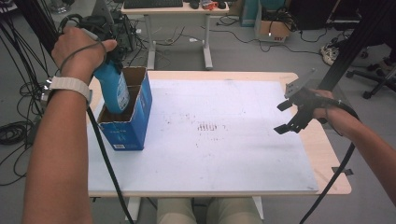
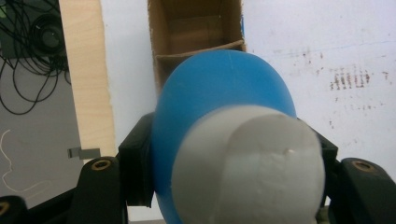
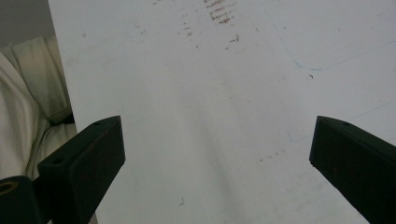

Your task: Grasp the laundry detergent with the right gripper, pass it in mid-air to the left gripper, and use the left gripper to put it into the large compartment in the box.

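A blue bottle (image 1: pixel 112 91) with a white cap (image 2: pixel 252 168) stands tilted with its lower part inside an open-topped blue cardboard box (image 1: pixel 128 128) at the table's left. My left gripper (image 1: pixel 106 53), largely covered by the hand, is shut on the bottle's upper part. In the left gripper view the bottle (image 2: pixel 224 93) sits between the jaws of the left gripper (image 2: pixel 233 168), above the box's brown inside (image 2: pixel 196 28). My right gripper (image 1: pixel 280 118) hovers open near the table's right edge. Between the jaws of the right gripper (image 3: pixel 217 144) there is nothing but the white board (image 3: pixel 210 70).
A white board (image 1: pixel 224 140) with faint brown marks covers the wooden table (image 1: pixel 327 154). Behind the table stand a desk with a keyboard (image 1: pixel 154 3) and a cardboard box (image 1: pixel 273 30). Cables (image 1: pixel 14 130) lie on the floor at left. A chair base (image 1: pixel 373 79) is at right.
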Demonstrator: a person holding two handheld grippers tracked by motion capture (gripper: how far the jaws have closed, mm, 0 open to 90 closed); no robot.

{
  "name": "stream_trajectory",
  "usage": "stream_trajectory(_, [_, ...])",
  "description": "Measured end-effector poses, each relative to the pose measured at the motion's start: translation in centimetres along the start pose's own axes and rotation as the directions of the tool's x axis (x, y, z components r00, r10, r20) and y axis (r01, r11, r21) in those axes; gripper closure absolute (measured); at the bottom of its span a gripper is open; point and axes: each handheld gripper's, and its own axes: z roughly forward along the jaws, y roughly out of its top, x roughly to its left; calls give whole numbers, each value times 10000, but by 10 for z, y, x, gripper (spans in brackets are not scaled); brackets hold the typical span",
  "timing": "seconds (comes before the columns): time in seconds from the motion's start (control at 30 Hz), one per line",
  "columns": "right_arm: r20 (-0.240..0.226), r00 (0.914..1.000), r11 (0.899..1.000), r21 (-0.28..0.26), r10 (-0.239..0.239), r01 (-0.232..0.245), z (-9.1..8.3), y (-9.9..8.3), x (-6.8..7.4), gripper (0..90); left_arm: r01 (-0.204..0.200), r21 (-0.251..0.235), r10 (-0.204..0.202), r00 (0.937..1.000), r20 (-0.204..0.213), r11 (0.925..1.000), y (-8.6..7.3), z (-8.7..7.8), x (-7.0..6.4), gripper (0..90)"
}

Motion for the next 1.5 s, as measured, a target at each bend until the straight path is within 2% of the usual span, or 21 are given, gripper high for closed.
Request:
stream_trajectory(0.43, [30,9999,9999,21,140,-140,1,-1,0,34,29,17,-29,10000,29,10000,-3,29,4,376])
stream_trajectory(0.8, [48,9998,9998,3,180,-180,4,-5,0,34,45,199,-48,9999,153,9998,-5,62,2,376])
stream_trajectory(1.0, [41,9997,9997,-33,244,-244,4,-8,0,34,-16,157,16,10000,7,9999,-8,81,2,376])
stream_trajectory(1.1, [33,9995,9995,-51,322,-322,5,-9,-1,34,81,171,-80,10000,-15,9998,-11,91,3,376])
stream_trajectory(1.23, [48,9993,9991,157,383,-384,5,-11,-1,34,-9,300,9,10000,-15,9995,-13,100,4,376])
stream_trajectory(1.5, [57,9991,9992,12,411,-411,7,-11,1,34,-57,282,58,10000,-10,9996,-17,118,2,376])
